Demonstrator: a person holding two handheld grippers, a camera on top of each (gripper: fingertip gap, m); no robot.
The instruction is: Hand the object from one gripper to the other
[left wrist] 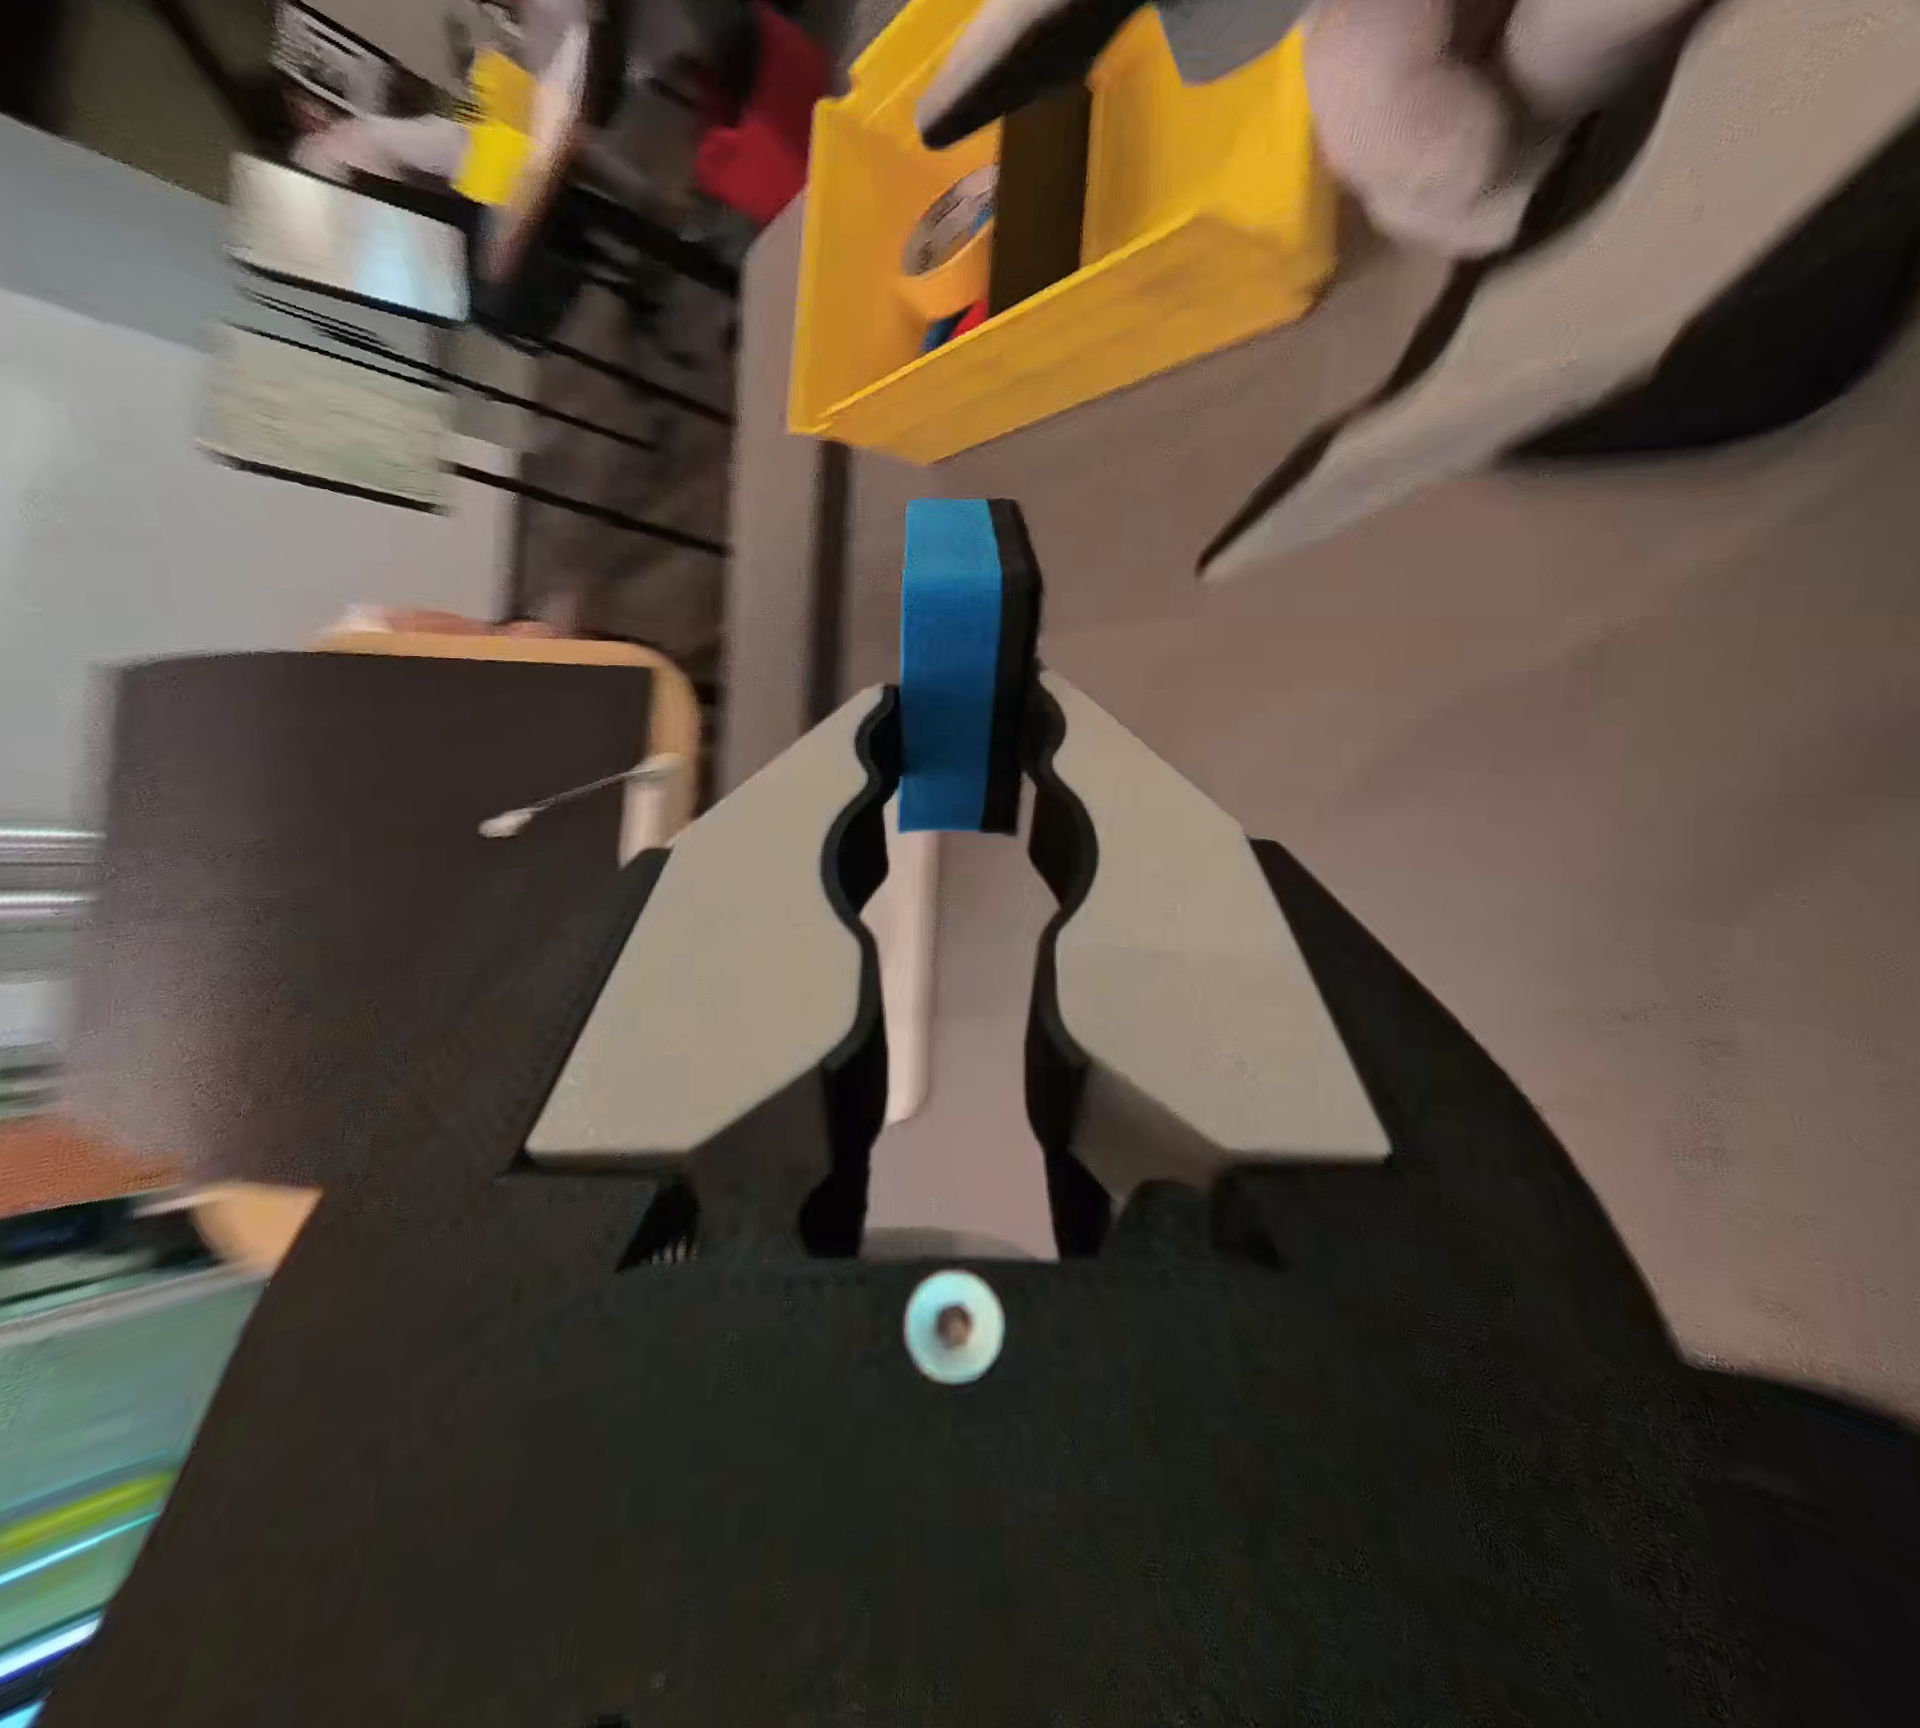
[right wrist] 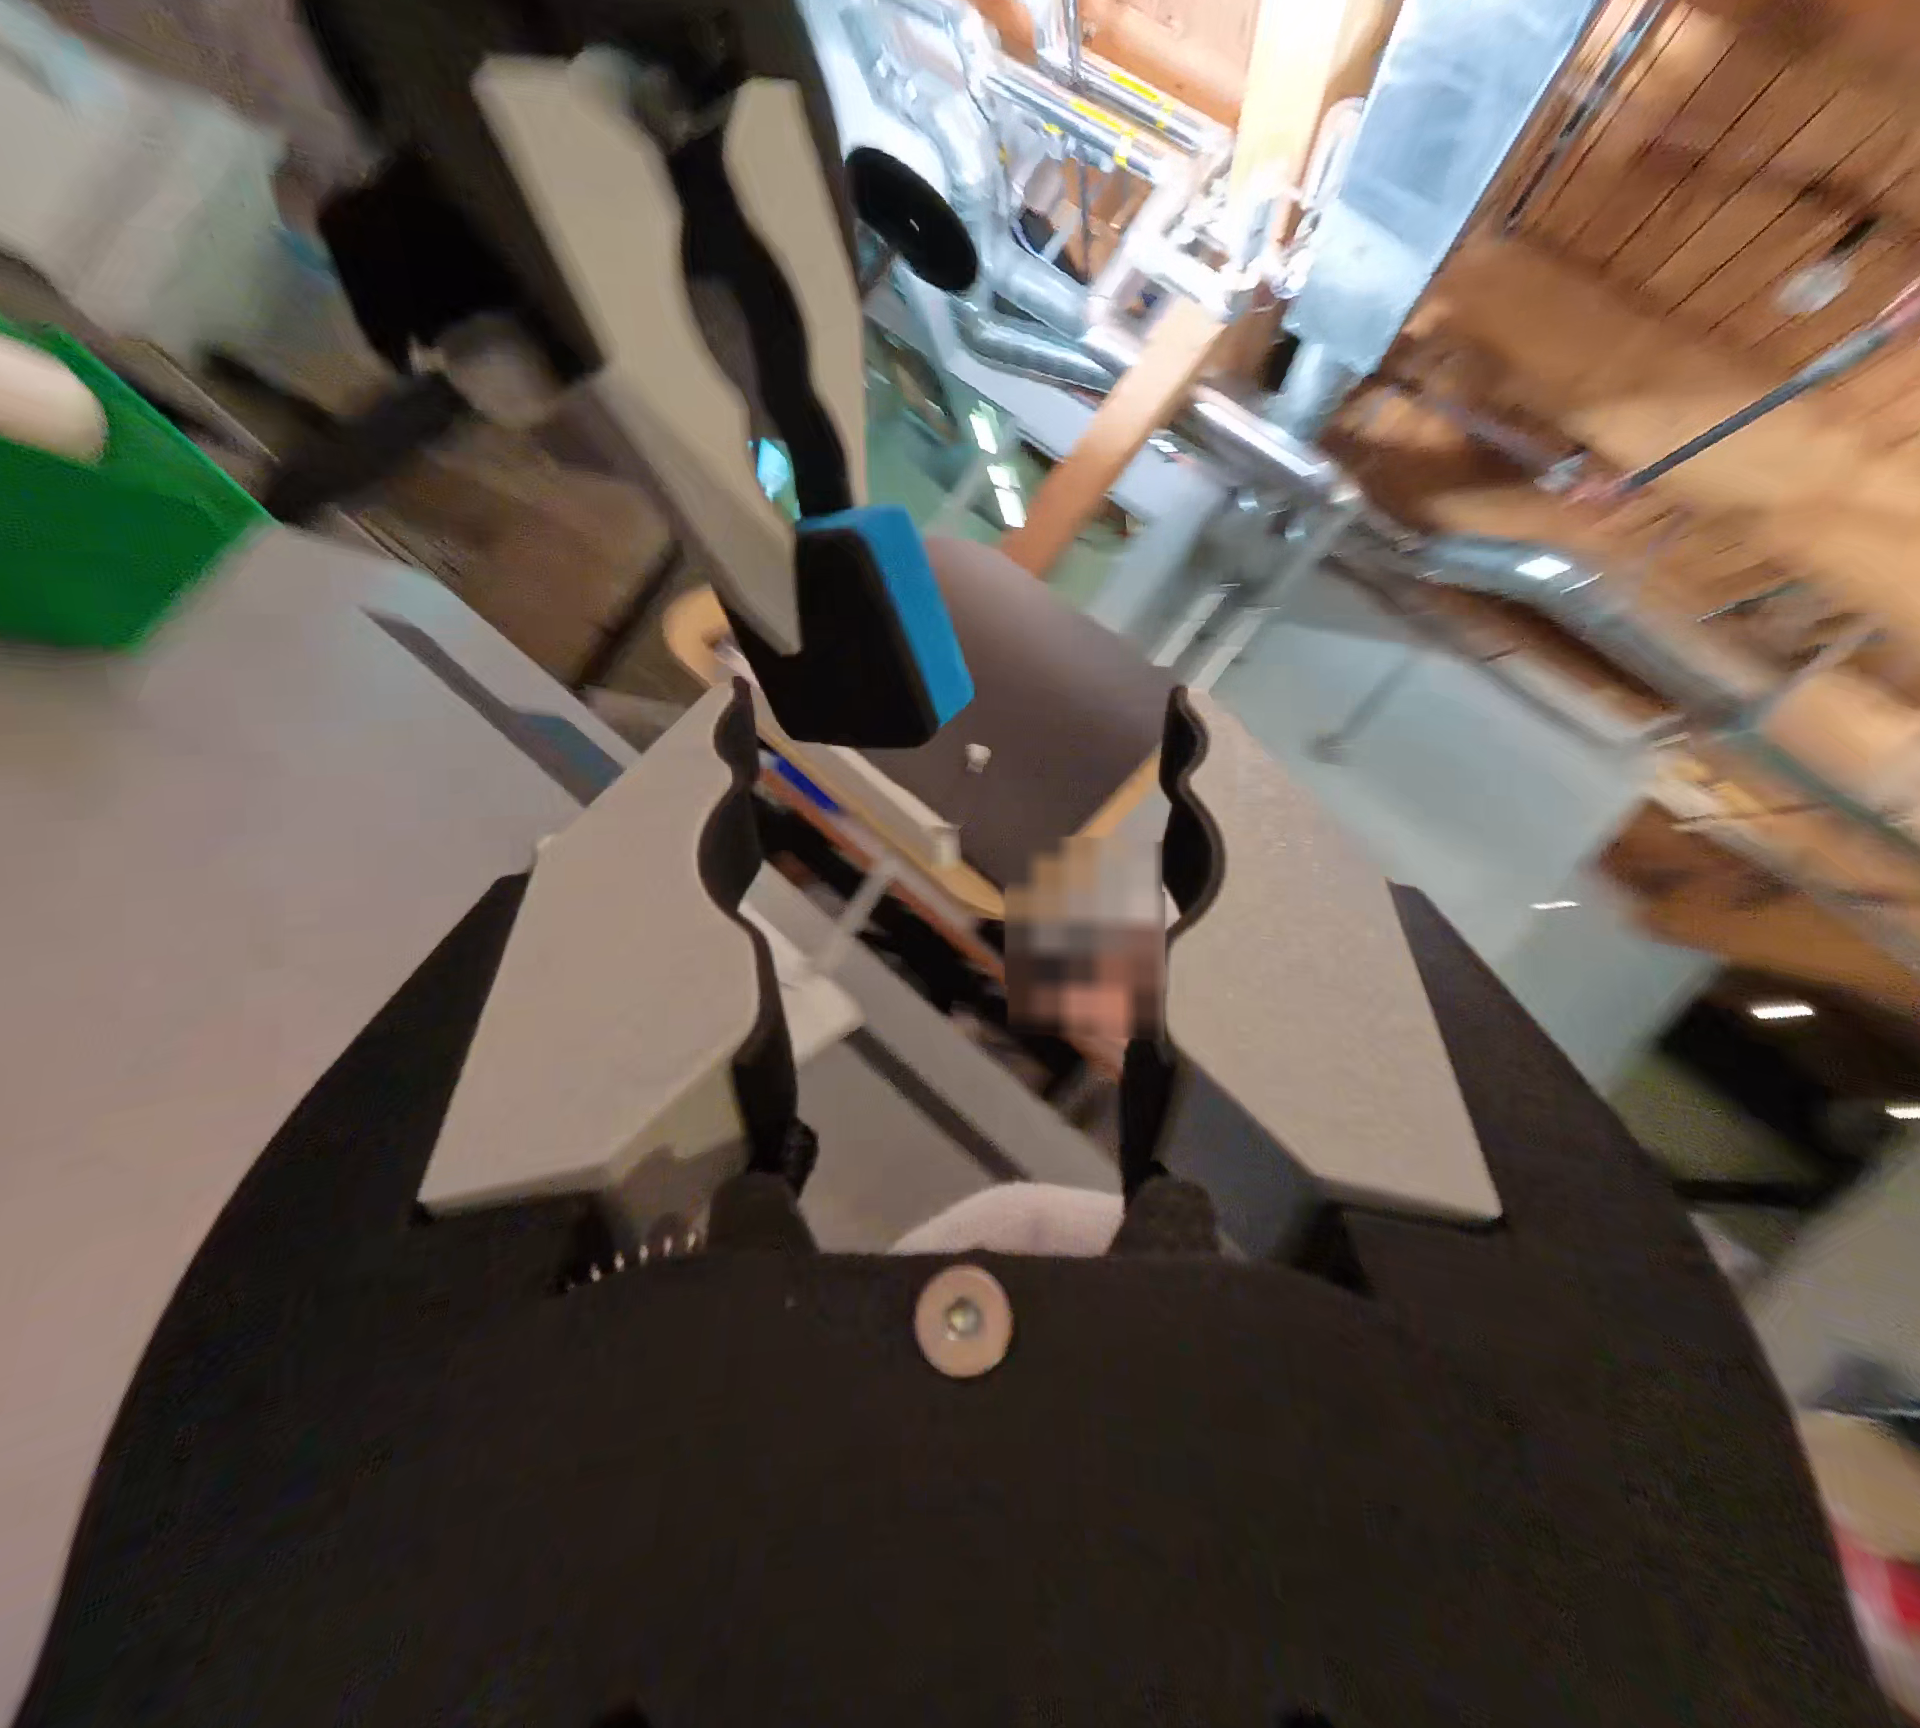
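Pinching a blue-and-black eraser [left wrist: 961, 670] between its fingertips, the left gripper [left wrist: 961, 743] holds it up; the right gripper [right wrist: 951, 722] waits wide open, empty, just beside it.

workshop: exposed ducts [right wrist: 1039, 120], timber ceiling [right wrist: 1714, 224], yellow parts bin [left wrist: 1143, 296]

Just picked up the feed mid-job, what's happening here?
A person is passing a blue and black eraser between two handheld tools. The left tool is shut on the eraser. The right tool is open with the eraser just ahead of its tips, not gripped yet. A yellow bin sits behind.
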